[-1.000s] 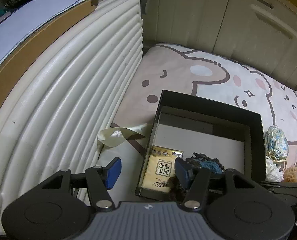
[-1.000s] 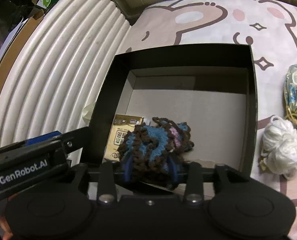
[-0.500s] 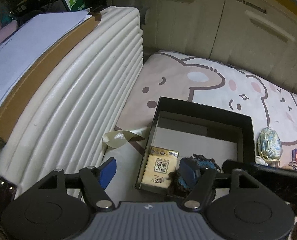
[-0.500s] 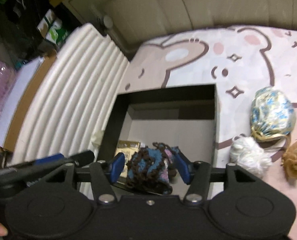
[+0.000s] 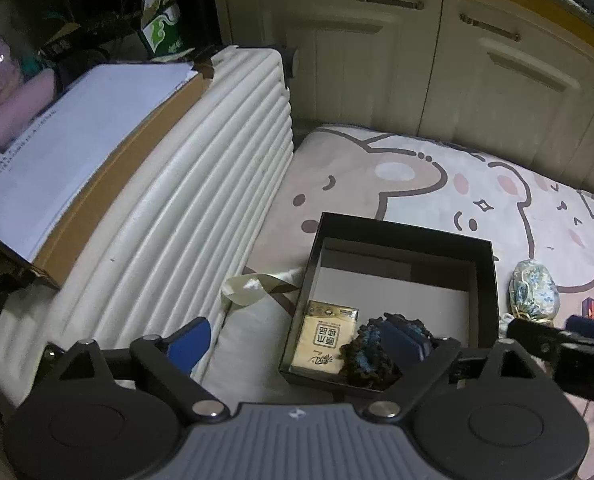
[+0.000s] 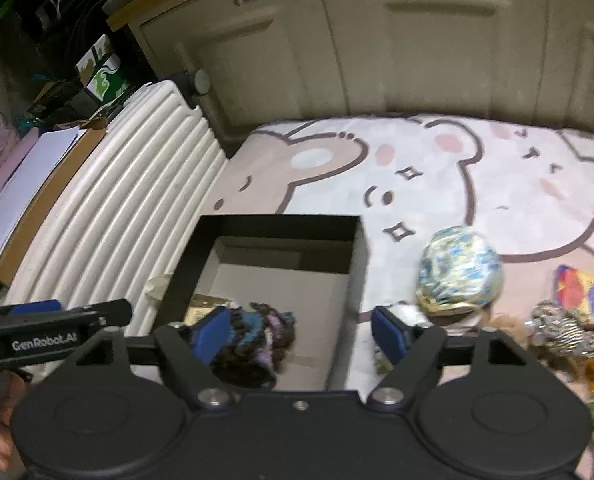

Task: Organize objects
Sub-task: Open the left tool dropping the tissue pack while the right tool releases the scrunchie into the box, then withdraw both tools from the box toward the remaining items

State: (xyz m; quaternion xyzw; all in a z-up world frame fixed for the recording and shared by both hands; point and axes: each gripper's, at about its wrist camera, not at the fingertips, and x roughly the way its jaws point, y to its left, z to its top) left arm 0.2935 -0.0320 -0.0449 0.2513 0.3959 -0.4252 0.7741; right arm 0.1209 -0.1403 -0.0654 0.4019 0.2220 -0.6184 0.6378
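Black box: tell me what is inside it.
The black box holds a tan tissue packet and a brown-and-blue crocheted piece at its near end. Its near right corner is hidden behind the gripper frames.

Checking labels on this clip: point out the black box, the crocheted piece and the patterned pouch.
black box [image 5: 484, 284]: left wrist view, right wall.
crocheted piece [image 6: 257, 340]: right wrist view, its middle.
patterned pouch [image 6: 459, 270]: right wrist view, its middle.

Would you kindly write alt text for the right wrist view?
The right tool, jaws opening and empty, hovers over a black box holding a brown-and-blue crocheted piece. The box sits on a bear-print mat, a blue floral pouch beside it.
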